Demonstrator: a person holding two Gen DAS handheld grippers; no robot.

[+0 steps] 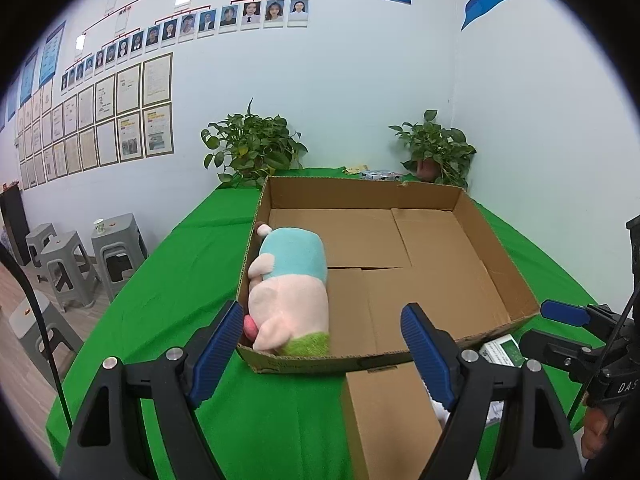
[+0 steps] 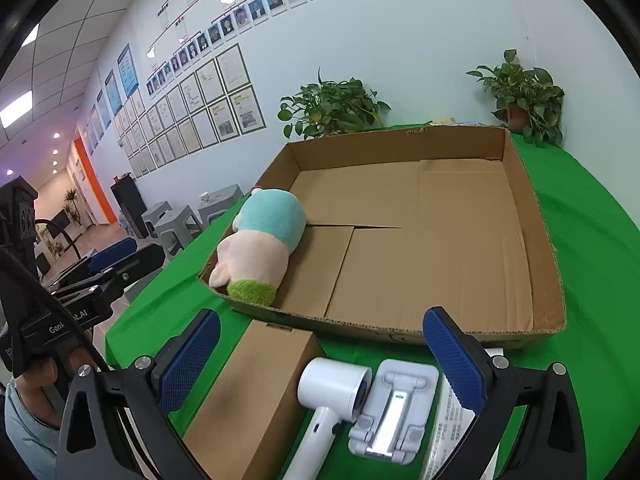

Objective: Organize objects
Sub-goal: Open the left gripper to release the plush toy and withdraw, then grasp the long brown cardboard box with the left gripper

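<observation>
The left gripper (image 1: 322,344) is hovering with its blue-padded fingers (image 1: 218,354) standing wide apart and nothing between them. The right gripper (image 2: 324,364) is likewise hanging with its fingers (image 2: 452,354) spread and gripping nothing. Below it, a closed brown cardboard box (image 2: 252,396), a white hair dryer (image 2: 326,396) and a white folding stand (image 2: 394,408) are lying side by side on the green-covered bench (image 2: 592,240). Just beyond them, a large shallow open cardboard tray (image 1: 500,264) is sitting on the bench, and a pink, teal and green plush toy (image 1: 290,292) is lying inside it along its left wall. Two potted green plants (image 1: 252,144) are standing against the far wall.
</observation>
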